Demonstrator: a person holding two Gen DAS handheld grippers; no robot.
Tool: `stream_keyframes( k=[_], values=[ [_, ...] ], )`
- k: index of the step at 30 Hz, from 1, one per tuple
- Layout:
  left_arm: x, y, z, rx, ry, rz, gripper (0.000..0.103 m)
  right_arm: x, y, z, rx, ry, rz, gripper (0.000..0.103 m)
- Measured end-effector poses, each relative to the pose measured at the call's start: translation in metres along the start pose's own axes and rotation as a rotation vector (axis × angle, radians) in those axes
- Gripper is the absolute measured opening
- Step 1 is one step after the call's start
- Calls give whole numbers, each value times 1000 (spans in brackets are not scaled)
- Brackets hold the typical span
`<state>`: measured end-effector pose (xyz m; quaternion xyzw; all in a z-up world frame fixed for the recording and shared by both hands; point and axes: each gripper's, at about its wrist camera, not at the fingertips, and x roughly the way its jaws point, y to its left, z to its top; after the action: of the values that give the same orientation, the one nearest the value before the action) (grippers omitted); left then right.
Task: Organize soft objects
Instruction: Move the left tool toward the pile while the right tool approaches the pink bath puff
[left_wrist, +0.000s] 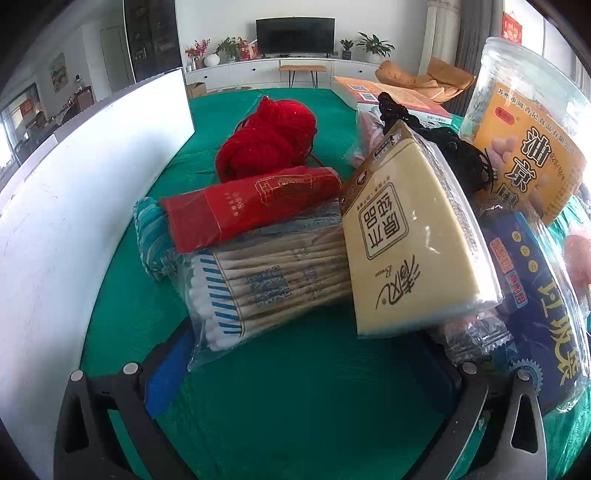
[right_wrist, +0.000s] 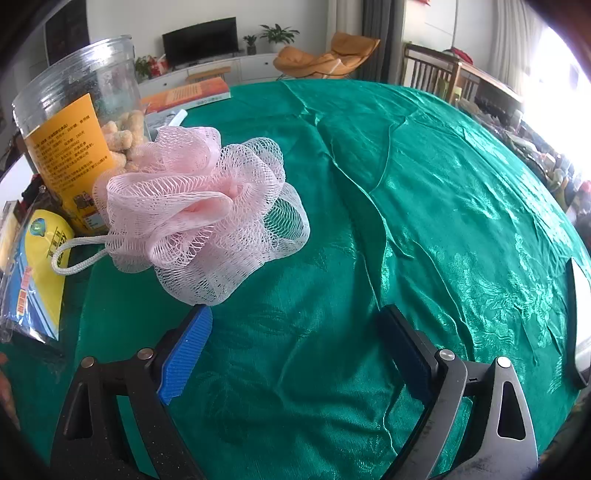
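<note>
In the right wrist view a pink mesh bath pouf (right_wrist: 199, 218) with a white cord loop lies on the green cloth, just beyond the left blue pad of my right gripper (right_wrist: 295, 325), which is open and empty. In the left wrist view my left gripper (left_wrist: 306, 347) is open over a heap: a red yarn ball (left_wrist: 269, 136), a red folded pouch (left_wrist: 251, 203), a teal knitted piece (left_wrist: 151, 236), a bag of cotton swabs (left_wrist: 266, 280) and a beige tissue pack (left_wrist: 413, 243). A black knitted item (left_wrist: 443, 147) lies behind the tissue pack.
A clear plastic snack jar (right_wrist: 77, 122) with an orange label stands left of the pouf, also jar (left_wrist: 528, 122). A blue and yellow packet (right_wrist: 33, 273) lies at the left. A white board (left_wrist: 92, 192) stands along the left. A book (right_wrist: 184, 96) rests further back.
</note>
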<state>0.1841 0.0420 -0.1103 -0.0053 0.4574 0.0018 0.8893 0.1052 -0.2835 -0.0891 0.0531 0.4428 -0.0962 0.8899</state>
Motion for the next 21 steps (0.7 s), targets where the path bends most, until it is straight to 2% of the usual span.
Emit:
stream_keyframes(
  k=[21],
  values=[
    [-3,-2,-3,1,0,0,103,0,0,0,-1,-1,0,93]
  ],
)
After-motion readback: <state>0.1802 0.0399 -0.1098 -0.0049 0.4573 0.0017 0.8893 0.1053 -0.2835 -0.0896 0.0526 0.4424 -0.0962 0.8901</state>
